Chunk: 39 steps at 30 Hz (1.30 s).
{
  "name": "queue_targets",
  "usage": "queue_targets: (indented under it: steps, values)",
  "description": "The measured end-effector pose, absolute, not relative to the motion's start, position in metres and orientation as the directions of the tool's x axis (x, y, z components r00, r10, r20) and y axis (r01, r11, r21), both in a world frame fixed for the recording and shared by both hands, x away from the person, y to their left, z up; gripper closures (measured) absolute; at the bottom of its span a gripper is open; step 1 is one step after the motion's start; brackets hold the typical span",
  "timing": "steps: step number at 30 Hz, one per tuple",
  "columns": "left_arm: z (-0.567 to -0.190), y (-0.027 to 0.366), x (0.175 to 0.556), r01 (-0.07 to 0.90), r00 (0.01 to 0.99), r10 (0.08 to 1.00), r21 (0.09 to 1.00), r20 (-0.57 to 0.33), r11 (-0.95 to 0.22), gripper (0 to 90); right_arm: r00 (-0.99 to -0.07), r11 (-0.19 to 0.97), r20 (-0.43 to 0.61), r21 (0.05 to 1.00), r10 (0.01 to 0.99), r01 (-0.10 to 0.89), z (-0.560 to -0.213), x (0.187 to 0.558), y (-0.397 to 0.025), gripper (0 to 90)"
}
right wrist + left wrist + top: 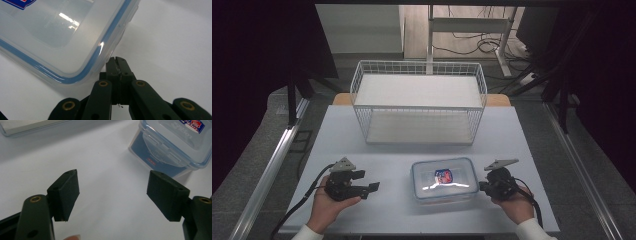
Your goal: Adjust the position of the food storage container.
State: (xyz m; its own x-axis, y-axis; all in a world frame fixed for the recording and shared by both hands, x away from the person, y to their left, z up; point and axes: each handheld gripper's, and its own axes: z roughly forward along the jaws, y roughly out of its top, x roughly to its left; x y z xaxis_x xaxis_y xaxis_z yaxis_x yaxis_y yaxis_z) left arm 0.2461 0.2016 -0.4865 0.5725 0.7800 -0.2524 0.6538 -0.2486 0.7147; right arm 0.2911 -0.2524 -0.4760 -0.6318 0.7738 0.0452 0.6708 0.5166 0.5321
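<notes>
The box (444, 179) sits near the table's front edge, long side left-right; right gripper (482, 187), jaws closed & empty, touches its right end, left gripper (374, 186) wide open, empty, farther off.

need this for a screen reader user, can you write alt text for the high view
A person holds a two-jaw gripper in each hand on either side of a clear plastic container with a blue-sealed lid on a white table. The left gripper is open; the right gripper is shut, close beside the container. An empty white wire basket stands behind.
</notes>
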Motion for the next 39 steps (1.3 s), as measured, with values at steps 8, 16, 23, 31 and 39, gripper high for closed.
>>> queue_targets:
  steps: [8,16,23,31,39]
  values:
    - [-0.487,0.202,0.246,0.654,0.574,0.779,0.713,-0.251,-0.252,25.6,-0.667,0.55,0.037,0.532,0.744,0.644,-0.478,0.293,-0.232,89.2]
    - [-0.486,0.203,0.246,0.654,0.572,0.781,0.714,-0.252,-0.249,25.6,-0.694,0.575,0.032,0.532,0.719,0.622,-0.479,0.295,-0.214,89.2]
    - [-0.486,0.204,0.246,0.653,0.573,0.781,0.715,-0.25,-0.25,25.6,-0.72,0.596,0.032,0.535,0.693,0.599,-0.48,0.296,-0.2,89.2]
    - [-0.486,0.204,0.246,0.653,0.57,0.781,0.717,-0.254,-0.244,25.6,-0.719,0.59,0.04,0.541,0.693,0.599,-0.479,0.295,-0.201,89.1]
    - [-0.487,0.205,0.246,0.653,0.568,0.784,0.717,-0.251,-0.244,25.6,-0.666,0.504,0.041,0.619,0.745,0.602,-0.463,0.29,-0.229,89.1]
